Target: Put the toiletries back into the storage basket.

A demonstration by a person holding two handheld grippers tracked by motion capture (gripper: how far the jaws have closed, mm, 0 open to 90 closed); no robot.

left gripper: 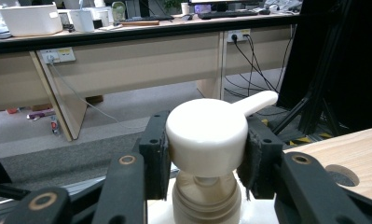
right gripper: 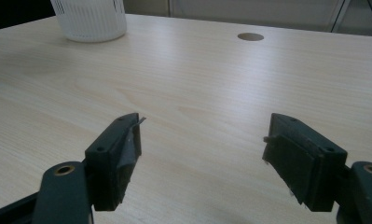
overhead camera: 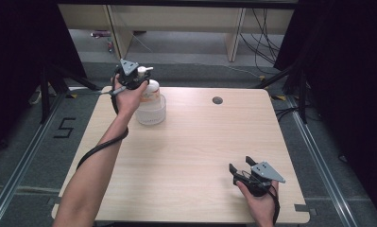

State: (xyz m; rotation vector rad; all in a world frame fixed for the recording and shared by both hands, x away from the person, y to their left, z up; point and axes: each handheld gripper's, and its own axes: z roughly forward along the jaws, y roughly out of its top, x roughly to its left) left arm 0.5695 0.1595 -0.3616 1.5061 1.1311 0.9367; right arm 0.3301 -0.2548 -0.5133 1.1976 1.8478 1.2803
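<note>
Squeezing the pump top [left gripper: 207, 136] of the soap bottle [overhead camera: 150, 106], upper left of the surface [overhead camera: 200, 156].
The left gripper [overhead camera: 138, 75] hugs the top so it can press; the right gripper [right gripper: 202, 156] waits wide open, holding nothing, lower right.

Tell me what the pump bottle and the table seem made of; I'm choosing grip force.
Pump head: smooth, matte white plastic by its even sheen. Bottle: translucent, probably plastic, its ribbed base visible in the right gripper view. Table: pale wood-grain surface, likely laminate, semi-matte.
</note>
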